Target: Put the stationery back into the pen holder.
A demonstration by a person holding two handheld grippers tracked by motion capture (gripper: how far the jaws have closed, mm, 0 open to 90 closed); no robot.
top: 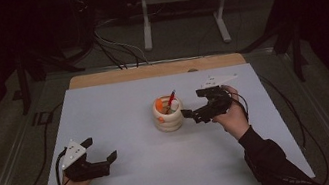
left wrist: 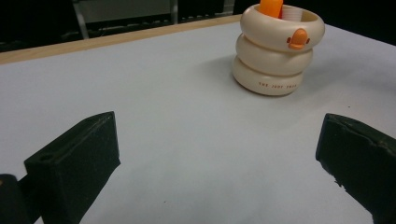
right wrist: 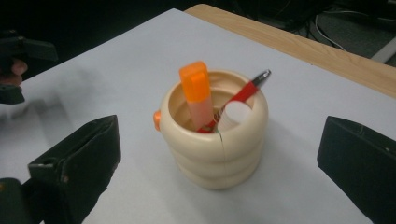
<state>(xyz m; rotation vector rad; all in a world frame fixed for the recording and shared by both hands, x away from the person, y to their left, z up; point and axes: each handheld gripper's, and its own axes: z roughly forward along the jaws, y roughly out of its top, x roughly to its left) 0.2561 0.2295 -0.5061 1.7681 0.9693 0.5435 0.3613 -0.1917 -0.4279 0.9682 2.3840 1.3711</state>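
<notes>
Right fingers (right wrist: 343, 154) just beside holder (right wrist: 215, 140)

A pen holder (top: 168, 116) stands on the table (top: 119, 105), near its middle. In the pen holder stand a highlighter (right wrist: 197, 93), a pen (right wrist: 243, 91) and a tube (right wrist: 235, 115). The right gripper (top: 195, 114) is just right of the pen holder; the left gripper (top: 104, 153) is well to the holder's left, nearer the person.
</notes>
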